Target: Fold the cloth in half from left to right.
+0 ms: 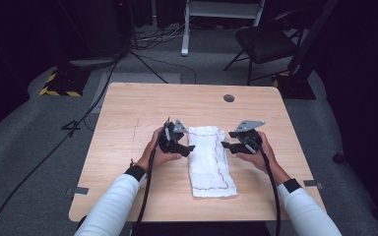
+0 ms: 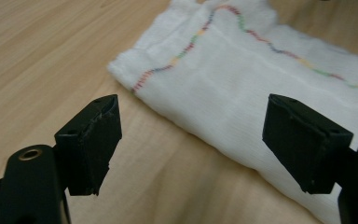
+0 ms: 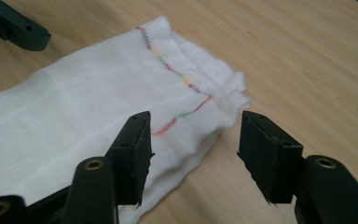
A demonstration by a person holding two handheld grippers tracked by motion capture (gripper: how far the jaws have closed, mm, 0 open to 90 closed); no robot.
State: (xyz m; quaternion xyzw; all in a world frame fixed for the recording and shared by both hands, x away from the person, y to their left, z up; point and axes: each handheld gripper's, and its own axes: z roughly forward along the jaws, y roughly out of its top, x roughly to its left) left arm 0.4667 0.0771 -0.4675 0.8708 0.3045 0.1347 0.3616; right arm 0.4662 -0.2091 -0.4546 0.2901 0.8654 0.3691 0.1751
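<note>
A folded white cloth [image 1: 208, 162] with a wavy multicoloured stitched line lies lengthwise on the middle of the wooden table [image 1: 128, 113]. My left gripper [image 1: 189, 148] sits at the cloth's left edge, open, with nothing between its jaws. In the left gripper view the cloth [image 2: 242, 79] lies just beyond the left gripper [image 2: 191, 140]. My right gripper [image 1: 225, 145] is at the cloth's right edge, open. In the right gripper view the right gripper [image 3: 196, 158] straddles the long edge of the cloth [image 3: 88, 116] near its far corner, without closing on it.
A round hole [image 1: 229, 98] is in the table's far right part. Beyond the table stand a black folding chair [image 1: 266, 44], a white frame leg [image 1: 185, 29], and cables on the grey floor. A yellow-black striped base [image 1: 59, 86] sits at far left.
</note>
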